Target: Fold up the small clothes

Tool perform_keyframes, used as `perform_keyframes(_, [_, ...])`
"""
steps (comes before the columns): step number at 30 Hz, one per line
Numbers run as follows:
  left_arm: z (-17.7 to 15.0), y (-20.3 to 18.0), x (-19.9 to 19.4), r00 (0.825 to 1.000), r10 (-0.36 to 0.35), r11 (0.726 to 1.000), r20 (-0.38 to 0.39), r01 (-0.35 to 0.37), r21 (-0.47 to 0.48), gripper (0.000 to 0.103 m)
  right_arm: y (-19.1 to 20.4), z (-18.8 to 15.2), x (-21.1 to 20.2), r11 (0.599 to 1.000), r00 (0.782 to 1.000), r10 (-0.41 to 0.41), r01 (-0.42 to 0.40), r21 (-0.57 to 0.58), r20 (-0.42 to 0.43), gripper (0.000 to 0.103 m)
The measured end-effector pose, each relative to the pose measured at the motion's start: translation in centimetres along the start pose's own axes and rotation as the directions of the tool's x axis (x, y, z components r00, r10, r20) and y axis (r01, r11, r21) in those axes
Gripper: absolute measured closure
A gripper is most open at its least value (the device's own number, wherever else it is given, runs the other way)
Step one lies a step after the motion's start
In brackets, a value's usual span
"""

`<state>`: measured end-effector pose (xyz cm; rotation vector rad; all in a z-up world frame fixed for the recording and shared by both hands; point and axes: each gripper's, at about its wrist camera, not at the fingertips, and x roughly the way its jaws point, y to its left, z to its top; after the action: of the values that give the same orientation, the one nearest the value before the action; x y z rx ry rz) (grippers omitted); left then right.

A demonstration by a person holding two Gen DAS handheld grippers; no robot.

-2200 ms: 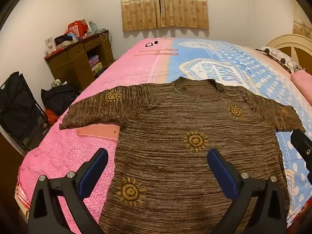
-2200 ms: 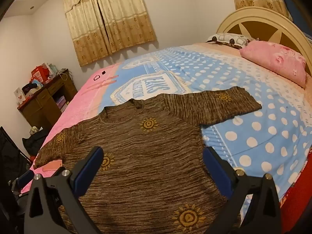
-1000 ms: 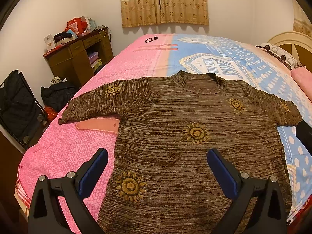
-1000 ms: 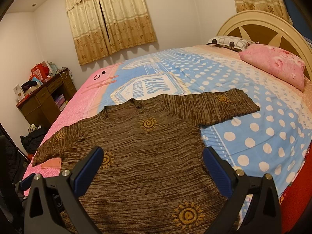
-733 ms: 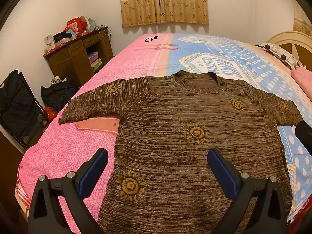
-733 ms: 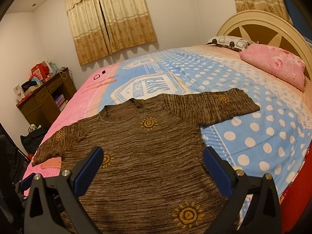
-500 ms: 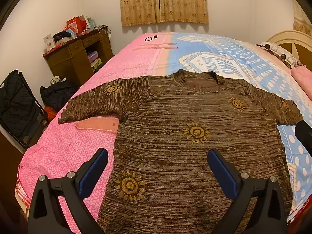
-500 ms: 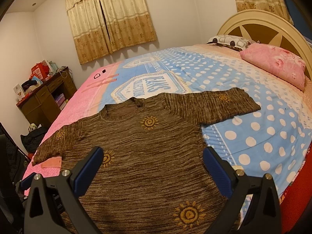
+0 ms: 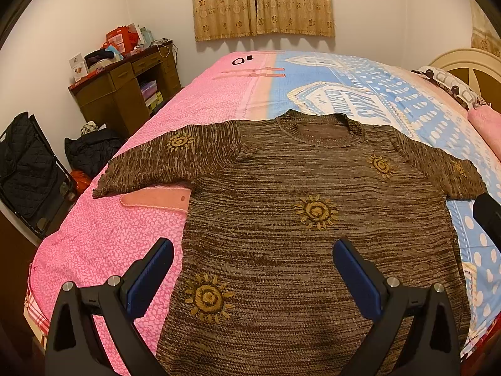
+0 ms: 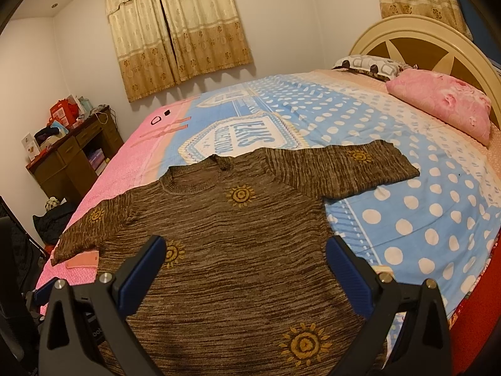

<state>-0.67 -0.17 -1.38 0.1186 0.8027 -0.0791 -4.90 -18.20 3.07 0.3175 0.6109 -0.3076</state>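
A brown knit short-sleeved sweater (image 9: 297, 188) with yellow sun motifs lies spread flat, front up, on the bed, both sleeves out; it also shows in the right wrist view (image 10: 238, 228). My left gripper (image 9: 252, 269) is open and empty, hovering above the sweater's lower left part. My right gripper (image 10: 242, 264) is open and empty, hovering above the lower right part. A dark edge of the right gripper (image 9: 488, 216) shows at the right of the left wrist view.
The bed (image 10: 422, 206) has a pink and blue dotted cover. A pink pillow (image 10: 441, 100) lies by the headboard (image 10: 407, 47) at far right. A wooden desk (image 9: 122, 94) and black bags (image 9: 28, 163) stand left of the bed.
Both grippers stay open and nearly still. The views shift only slightly; the sweater has not moved.
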Motion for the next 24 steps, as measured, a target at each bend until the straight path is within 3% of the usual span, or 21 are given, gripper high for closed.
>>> perform_keyframes(14, [-0.1, 0.1, 1.0, 1.0, 0.001, 1.0, -0.017, -0.002, -0.001, 0.001, 0.1, -0.1, 0.5, 1.0, 1.0, -0.006, 0.006, 0.0, -0.018, 0.0])
perform_keyframes(24, [0.3, -0.9, 3.2, 0.998, -0.034, 0.999, -0.053, 0.035, 0.012, 0.001, -2.5, 0.6, 2.6, 0.999, 0.999, -0.024, 0.026, 0.045, -0.038, 0.0])
